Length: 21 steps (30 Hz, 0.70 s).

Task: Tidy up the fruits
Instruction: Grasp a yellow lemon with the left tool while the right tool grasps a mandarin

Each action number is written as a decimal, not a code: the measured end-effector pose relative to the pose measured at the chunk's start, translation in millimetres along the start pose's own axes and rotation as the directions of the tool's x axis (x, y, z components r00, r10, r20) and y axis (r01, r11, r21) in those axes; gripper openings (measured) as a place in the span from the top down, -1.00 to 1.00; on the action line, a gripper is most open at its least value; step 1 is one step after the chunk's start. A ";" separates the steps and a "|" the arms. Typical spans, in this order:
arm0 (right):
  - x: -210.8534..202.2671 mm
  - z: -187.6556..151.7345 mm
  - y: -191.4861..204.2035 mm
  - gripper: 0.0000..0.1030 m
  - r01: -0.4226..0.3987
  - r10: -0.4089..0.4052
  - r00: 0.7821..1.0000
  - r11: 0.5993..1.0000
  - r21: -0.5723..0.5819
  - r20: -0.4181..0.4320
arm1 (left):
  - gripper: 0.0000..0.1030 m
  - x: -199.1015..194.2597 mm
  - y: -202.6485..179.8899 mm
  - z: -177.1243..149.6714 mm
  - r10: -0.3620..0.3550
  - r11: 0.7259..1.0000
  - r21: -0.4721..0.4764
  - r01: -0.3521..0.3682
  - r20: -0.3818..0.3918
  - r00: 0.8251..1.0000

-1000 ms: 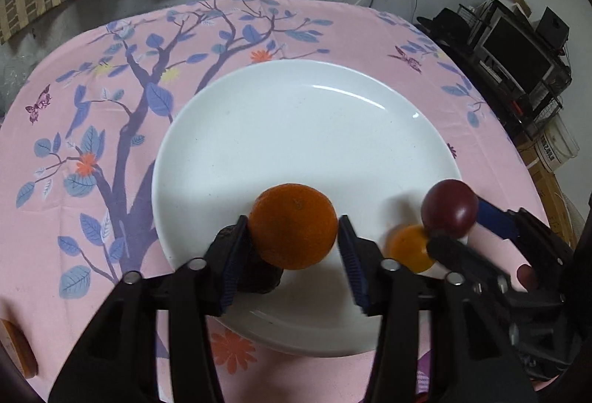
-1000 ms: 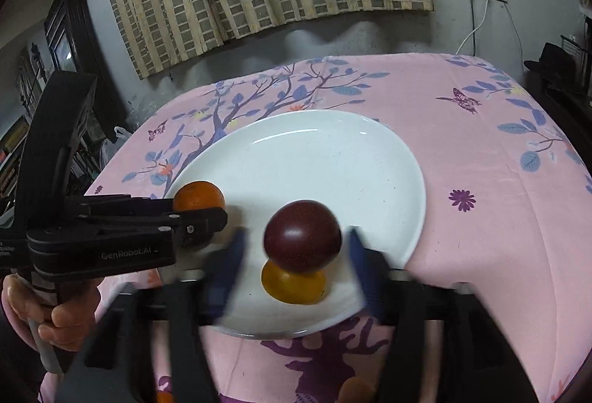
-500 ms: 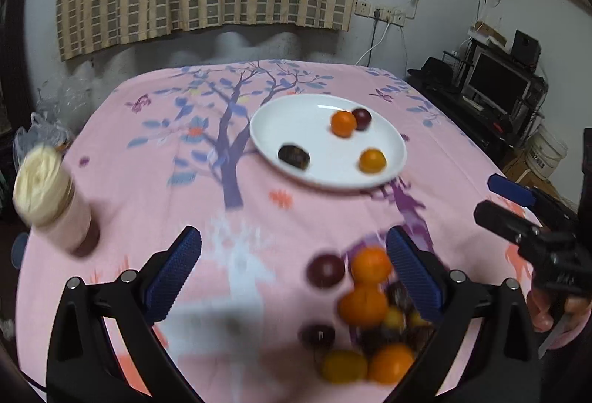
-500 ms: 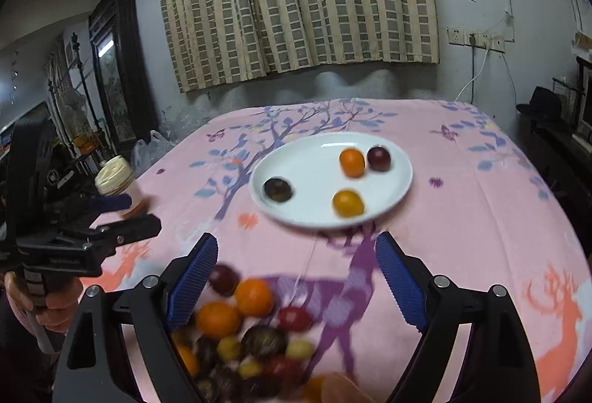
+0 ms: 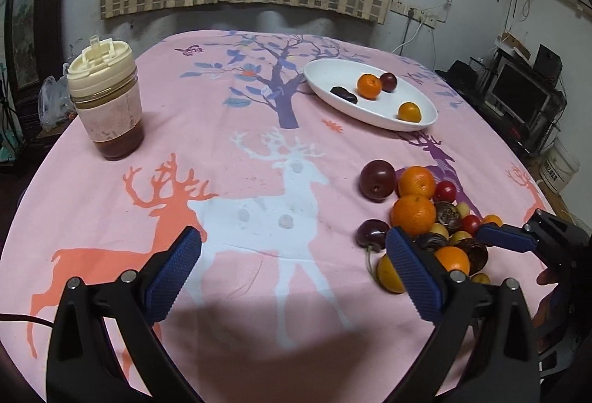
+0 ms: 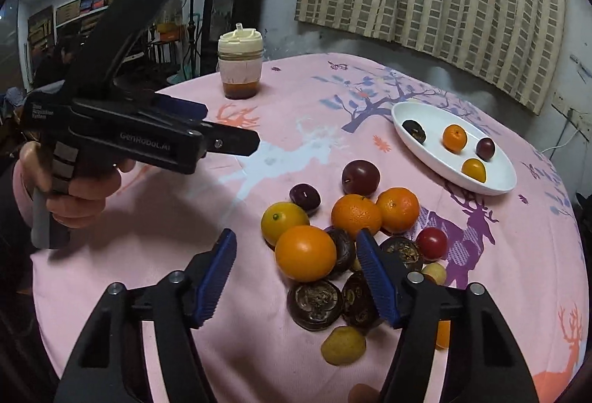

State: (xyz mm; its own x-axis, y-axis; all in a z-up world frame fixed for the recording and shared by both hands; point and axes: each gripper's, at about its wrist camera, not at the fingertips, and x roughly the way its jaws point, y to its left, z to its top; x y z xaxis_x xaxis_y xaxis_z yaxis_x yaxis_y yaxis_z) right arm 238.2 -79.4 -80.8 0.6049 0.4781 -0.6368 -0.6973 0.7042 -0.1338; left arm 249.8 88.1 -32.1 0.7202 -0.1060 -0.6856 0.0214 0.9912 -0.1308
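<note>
A white plate (image 5: 421,122) (image 6: 436,162) at the far side holds an orange (image 5: 369,86) (image 6: 454,138), a purple plum (image 5: 389,81) (image 6: 485,148), a small yellow-orange fruit (image 5: 409,112) (image 6: 474,169) and a dark fruit (image 5: 344,94) (image 6: 414,131). A pile of several loose fruits (image 5: 425,218) (image 6: 344,240) lies on the cloth near me. My left gripper (image 5: 292,268) is open and empty over the cloth, left of the pile. My right gripper (image 6: 296,266) is open and empty, an orange (image 6: 305,253) showing between its fingers.
A jar with a cream lid (image 5: 106,103) (image 6: 240,66) stands at the far left of the pink tablecloth. The table edge runs close on the right. Curtain and wall stand behind; shelving with electronics (image 5: 525,96) is to the right.
Both grippers let go of their fruit on the plate, the orange and the plum, and pulled back to the near side by the fruit pile. Both now stand open.
</note>
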 end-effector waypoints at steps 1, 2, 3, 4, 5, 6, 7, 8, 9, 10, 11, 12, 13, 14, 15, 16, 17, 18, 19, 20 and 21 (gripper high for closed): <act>2.2 1.0 -0.8 -0.24 0.007 -0.007 1.000 1.000 -0.003 -0.005 | -0.91 -1.1 0.5 -0.1 0.005 1.000 -0.004 -0.005 0.006 1.000; 3.9 1.6 -0.1 -0.20 0.008 -0.008 1.000 1.000 -0.004 -0.009 | -0.91 -2.5 0.8 -0.6 0.011 1.000 -0.006 -0.011 0.012 1.000; 6.2 1.9 -1.1 -0.19 0.008 -0.008 1.000 1.000 -0.004 -0.014 | -0.91 -3.0 1.1 -0.1 0.018 1.000 -0.009 -0.017 0.016 1.000; 9.1 2.7 -1.4 -0.14 0.008 -0.008 1.000 1.000 -0.007 -0.023 | -0.91 -3.5 1.8 -0.4 0.019 1.000 -0.011 -0.019 0.017 1.000; 11.1 2.4 -1.2 -0.05 0.007 -0.007 1.000 1.000 -0.009 -0.030 | -0.91 -3.3 2.4 -0.2 0.017 1.000 -0.014 -0.017 0.014 1.000; 13.8 2.0 -1.0 0.00 0.008 -0.008 0.999 1.000 -0.013 -0.041 | -0.91 -3.4 3.3 -0.1 0.012 1.000 -0.018 -0.012 0.011 1.000; 16.5 1.8 -1.3 0.06 0.015 -0.016 0.999 1.000 -0.017 -0.052 | -0.91 -3.5 4.1 0.1 0.009 1.000 -0.022 -0.009 0.010 1.000; 18.5 0.8 -1.2 0.07 0.025 -0.026 0.998 0.999 -0.022 -0.061 | -0.91 -3.5 4.4 0.1 0.009 1.000 -0.024 -0.009 0.010 1.000; 20.2 0.1 -1.0 0.08 0.033 -0.035 0.997 0.999 -0.027 -0.068 | -0.91 -3.7 4.6 0.1 0.011 1.000 -0.025 -0.011 0.010 1.000; 21.9 -0.7 -1.4 0.13 0.036 -0.038 0.997 0.999 -0.029 -0.073 | -0.91 -3.9 4.6 0.1 0.012 1.000 -0.025 -0.012 0.010 1.000; 23.0 -1.2 -1.7 0.24 0.031 -0.033 0.996 0.999 -0.026 -0.077 | -0.91 -4.1 3.9 -0.2 0.012 1.000 -0.025 -0.012 0.011 1.000; 23.3 -1.5 -2.1 0.24 0.026 -0.028 0.997 0.999 -0.024 -0.079 | -0.91 -4.3 3.8 -0.3 0.012 1.000 -0.024 -0.011 0.012 1.000; 22.9 -1.7 -2.5 0.24 0.026 -0.028 0.997 0.999 -0.023 -0.077 | -0.91 -4.3 3.6 -0.5 0.012 1.000 -0.023 -0.011 0.013 1.000; 22.5 -1.6 -3.2 0.24 0.023 -0.024 0.997 1.000 -0.019 -0.077 | -0.91 -3.9 3.2 -0.4 0.012 1.000 -0.021 -0.011 0.013 1.000; 21.2 -1.6 -4.8 0.24 0.018 -0.019 0.997 1.000 -0.010 -0.075 | -0.91 -3.3 2.3 -0.9 0.010 1.000 -0.017 -0.010 0.009 1.000; 19.5 -1.1 -7.3 0.24 0.015 -0.015 0.998 1.000 0.003 -0.069 | -0.91 -2.3 1.1 -1.1 0.004 1.000 -0.011 -0.004 0.003 1.000; 15.1 -0.1 -13.0 0.24 0.010 -0.008 0.999 0.999 0.037 -0.050 | -0.91 -1.3 -1.0 -1.9 -0.007 1.000 -0.001 0.007 -0.004 1.000; 9.4 1.6 -21.3 0.24 0.002 0.000 1.000 0.997 0.083 -0.025 | -0.90 -0.5 -5.6 -3.3 -0.022 0.999 0.023 0.023 -0.011 1.000; 5.2 2.8 -28.6 0.24 -0.004 0.005 1.000 0.993 0.120 -0.005 | -0.90 -0.6 -11.2 -5.1 -0.032 0.998 0.051 0.032 -0.012 0.999; -2.2 3.5 -40.1 0.24 -0.011 0.006 1.000 0.983 0.184 0.027 | -0.90 -0.8 -16.9 -6.6 -0.039 0.996 0.078 0.040 -0.012 0.999; -5.8 3.4 -46.3 0.24 -0.013 0.004 0.999 0.976 0.217 0.042 | -0.89 -1.3 -25.3 -9.6 -0.055 0.991 0.120 0.056 -0.014 0.998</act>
State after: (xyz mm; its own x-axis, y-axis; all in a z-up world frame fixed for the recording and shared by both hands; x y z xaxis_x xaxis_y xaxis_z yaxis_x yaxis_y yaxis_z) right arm 268.3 -113.0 -68.3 0.6178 0.5027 -0.6047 -0.6054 0.7948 0.0422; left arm 241.7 62.4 -34.9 0.7085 -0.1614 -0.6870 0.1447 0.9860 -0.0824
